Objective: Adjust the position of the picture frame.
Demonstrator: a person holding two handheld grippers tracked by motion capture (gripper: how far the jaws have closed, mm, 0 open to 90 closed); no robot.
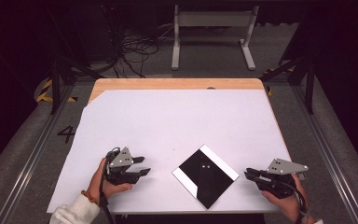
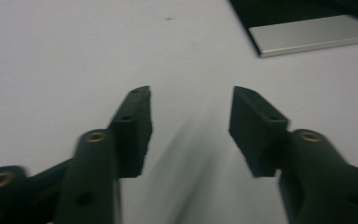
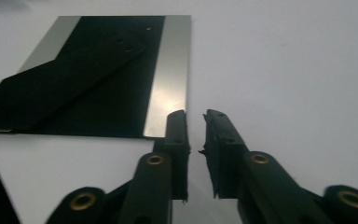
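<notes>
A flat black square panel (image 1: 205, 176) with silver strips along two opposite edges lies cornerwise near the table's front edge, between my two grippers. A black strut lies flat across it (image 3: 74, 70). My left gripper (image 1: 145, 165) rests low to the panel's left, pointing toward it, jaws open and empty (image 2: 191, 93); one silver edge of the panel (image 2: 312, 39) lies ahead of it. My right gripper (image 1: 248, 173) sits just right of the panel, pointing left, and its jaws (image 3: 196, 114) are nearly together with nothing between them, tips just short of the panel's (image 3: 98, 79) near silver strip.
A white sheet (image 1: 177, 121) covers most of a wooden table (image 1: 177, 84). The table's front edge runs close below both hands. Beyond the far edge are floor cables (image 1: 135, 51) and a white stand (image 1: 212, 37). Metal rails (image 1: 28, 158) flank the table.
</notes>
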